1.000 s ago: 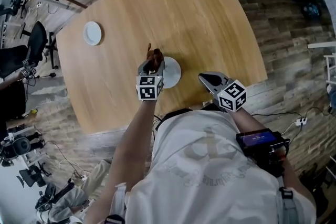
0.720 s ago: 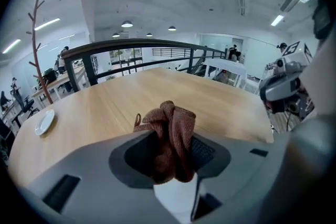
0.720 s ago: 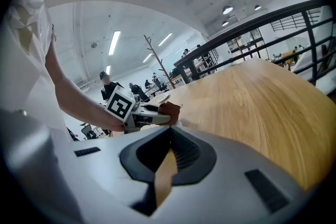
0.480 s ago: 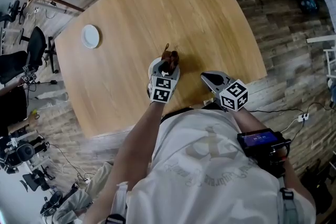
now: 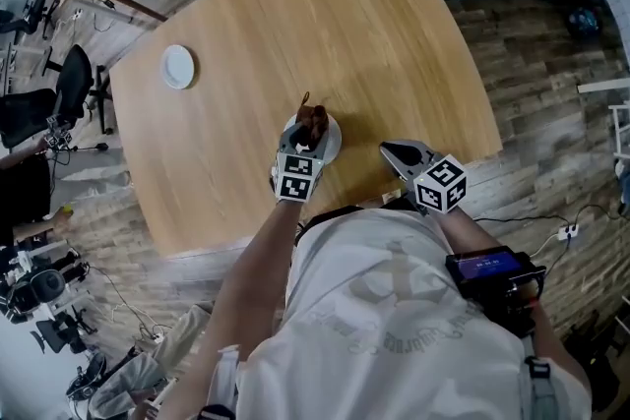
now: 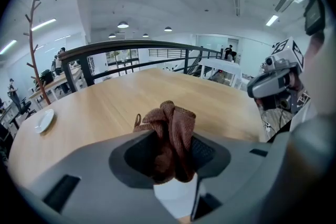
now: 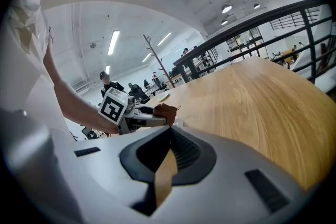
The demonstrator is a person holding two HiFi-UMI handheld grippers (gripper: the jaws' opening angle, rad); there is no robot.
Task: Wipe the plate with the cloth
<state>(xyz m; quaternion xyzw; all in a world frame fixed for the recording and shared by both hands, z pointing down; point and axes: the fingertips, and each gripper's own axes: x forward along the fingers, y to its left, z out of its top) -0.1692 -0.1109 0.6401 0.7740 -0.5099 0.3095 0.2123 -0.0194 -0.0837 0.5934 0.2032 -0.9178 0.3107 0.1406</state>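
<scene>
A white plate [image 5: 334, 140] lies near the table's front edge. My left gripper [image 5: 306, 137] is over it, shut on a crumpled brown cloth [image 5: 314, 120] that rests on the plate. In the left gripper view the cloth [image 6: 171, 134] bunches up between the jaws, with a bit of the plate [image 6: 177, 198] showing below. My right gripper [image 5: 391, 151] hovers to the right of the plate, jaws together and holding nothing. The right gripper view shows the left gripper [image 7: 137, 115], the cloth [image 7: 166, 111] and only a thin slit between its own jaws [image 7: 166, 168].
A second small white plate [image 5: 178, 67] sits at the far left of the round wooden table [image 5: 374, 34]. A black railing [image 6: 136, 50] runs behind the table. Chairs and camera gear stand on the floor to the left.
The left gripper has rubbed the cloth across the plate, right and then partly back. The right gripper has stayed where it was.
</scene>
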